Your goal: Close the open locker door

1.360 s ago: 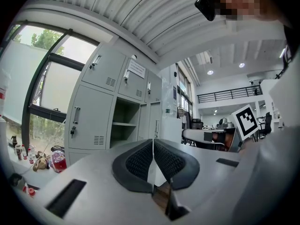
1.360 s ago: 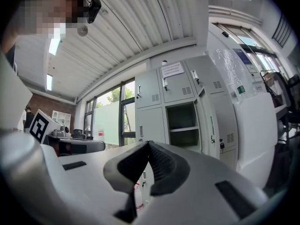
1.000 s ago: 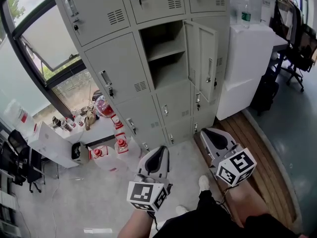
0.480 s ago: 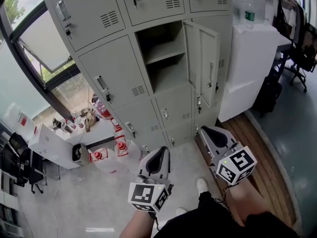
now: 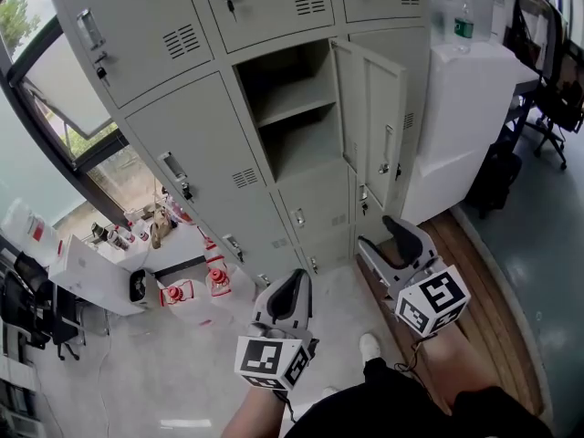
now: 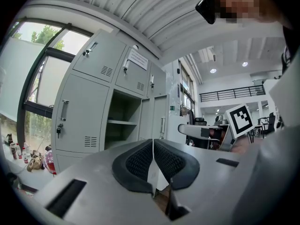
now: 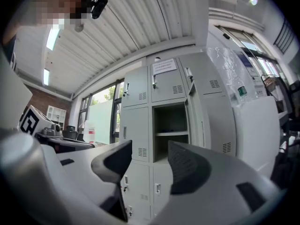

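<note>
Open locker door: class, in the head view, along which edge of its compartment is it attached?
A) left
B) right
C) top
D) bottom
B: the open locker door swings out from the right edge of the compartment, and the left, top and bottom edges are bare.

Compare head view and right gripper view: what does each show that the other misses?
Head view only: red-capped clear jugs on the floor, brown wooden floor strip, person's white shoe. Right gripper view only: ribbed white ceiling, paper notice on a top locker. Both: grey metal lockers, the open locker door, right gripper, jaws just opening with nothing between them.
</note>
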Tool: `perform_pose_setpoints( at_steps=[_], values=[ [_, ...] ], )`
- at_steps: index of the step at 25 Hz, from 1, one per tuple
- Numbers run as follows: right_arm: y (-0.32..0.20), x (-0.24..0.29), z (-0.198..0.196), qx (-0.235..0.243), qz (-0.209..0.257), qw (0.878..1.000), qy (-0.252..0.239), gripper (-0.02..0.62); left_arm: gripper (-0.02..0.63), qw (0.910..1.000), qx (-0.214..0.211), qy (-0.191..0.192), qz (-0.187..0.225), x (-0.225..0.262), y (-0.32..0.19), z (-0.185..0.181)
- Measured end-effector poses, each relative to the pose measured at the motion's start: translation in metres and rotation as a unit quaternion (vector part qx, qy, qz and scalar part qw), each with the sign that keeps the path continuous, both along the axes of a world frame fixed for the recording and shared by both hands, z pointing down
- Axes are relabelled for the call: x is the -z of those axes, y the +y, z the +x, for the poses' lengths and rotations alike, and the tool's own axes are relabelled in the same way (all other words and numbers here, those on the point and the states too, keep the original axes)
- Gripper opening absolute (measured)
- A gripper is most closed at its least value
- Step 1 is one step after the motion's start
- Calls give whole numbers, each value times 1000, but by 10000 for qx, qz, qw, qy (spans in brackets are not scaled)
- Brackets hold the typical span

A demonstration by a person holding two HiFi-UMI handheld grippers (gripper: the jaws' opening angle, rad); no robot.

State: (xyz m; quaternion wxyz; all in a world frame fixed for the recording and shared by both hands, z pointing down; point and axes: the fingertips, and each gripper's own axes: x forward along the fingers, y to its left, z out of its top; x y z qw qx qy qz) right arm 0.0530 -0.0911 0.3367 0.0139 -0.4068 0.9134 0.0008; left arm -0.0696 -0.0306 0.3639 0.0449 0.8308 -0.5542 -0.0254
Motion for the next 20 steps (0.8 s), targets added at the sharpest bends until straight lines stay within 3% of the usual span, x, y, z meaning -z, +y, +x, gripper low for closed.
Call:
perform_pose_setpoints(
  at_steps=[4,20],
  values=[
    [-28,1,19,-292,-46,9995,-108,301,23,10000,-14,-2,-40,-3,-18,4],
    [-107,-6,59,-651,-178,9975,-204,300,21,9998,-97,7,-182,-12,-84,22]
  ],
)
